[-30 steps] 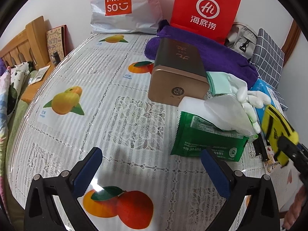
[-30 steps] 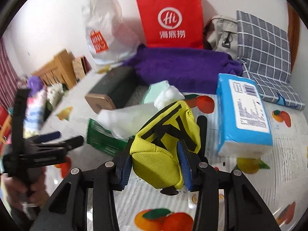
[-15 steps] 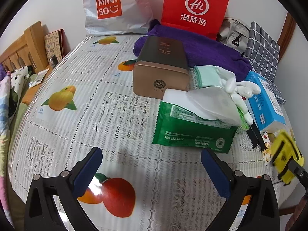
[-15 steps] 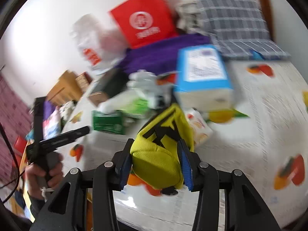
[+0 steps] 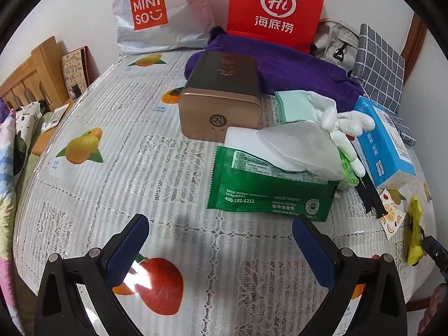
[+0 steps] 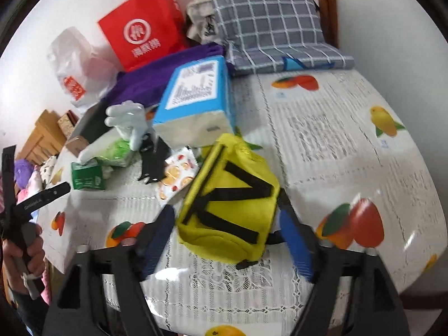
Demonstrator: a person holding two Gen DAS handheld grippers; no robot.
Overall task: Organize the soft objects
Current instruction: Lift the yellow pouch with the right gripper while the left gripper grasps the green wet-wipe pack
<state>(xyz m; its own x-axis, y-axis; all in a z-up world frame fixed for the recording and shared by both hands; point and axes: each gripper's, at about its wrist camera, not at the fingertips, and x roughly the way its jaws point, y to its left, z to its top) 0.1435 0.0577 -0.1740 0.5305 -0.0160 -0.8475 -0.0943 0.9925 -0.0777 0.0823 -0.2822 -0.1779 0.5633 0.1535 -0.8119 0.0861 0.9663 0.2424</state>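
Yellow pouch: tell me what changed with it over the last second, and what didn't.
The right claw carried the yellow pouch toward the table's near edge, past the blue tissue box, and set it on the tablecloth. Its jaws are opening, and the pouch lies loose between them. The left claw stayed open and empty, and the green wipes pack stayed put.

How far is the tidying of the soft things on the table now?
Done: the yellow pouch lies on the table near its front edge. In hand: the right gripper is opening, the pouch between its jaws; the left gripper is open and empty. Left: the white glove, white cloth and green wipes pack remain heaped.
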